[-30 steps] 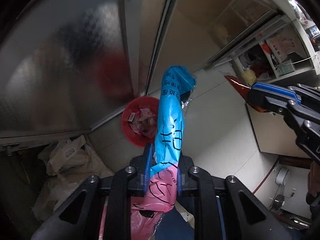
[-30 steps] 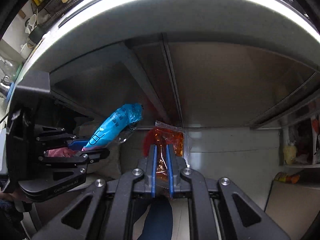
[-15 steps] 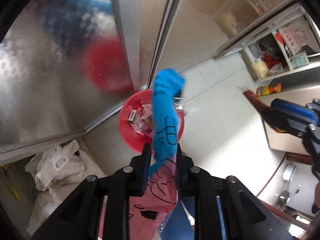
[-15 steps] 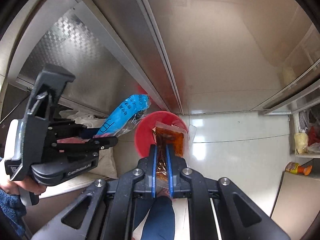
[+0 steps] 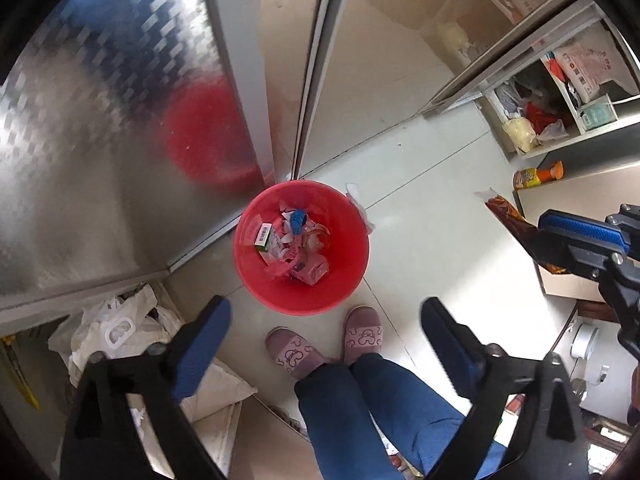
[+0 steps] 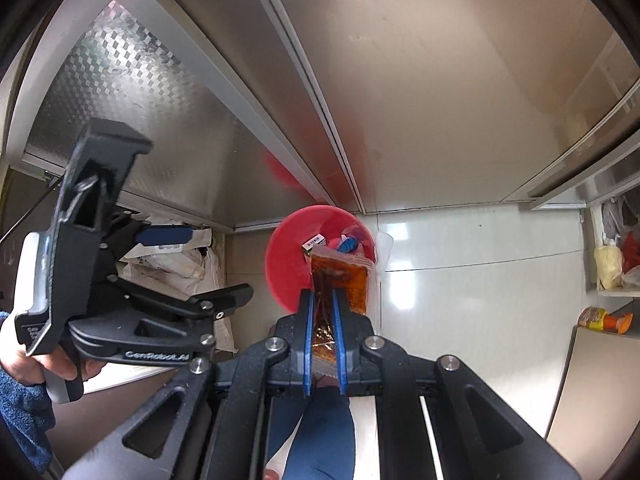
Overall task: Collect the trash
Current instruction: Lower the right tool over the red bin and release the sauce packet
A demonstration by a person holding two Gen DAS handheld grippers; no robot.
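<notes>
Right tool (image 6: 322,312) clenched on crinkly orange-brown plastic sachet (image 6: 340,280), directly above round red plastic bin (image 5: 301,247); left tool (image 5: 324,344) opening, empty.

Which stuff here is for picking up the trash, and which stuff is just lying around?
For the job:
- red bin, holding trash
- orange wrapper, pinched in the right gripper
- left gripper, jaws opening, nothing between them

Just lying about:
- white plastic bags
- orange-capped bottle
- shelf clutter
</notes>
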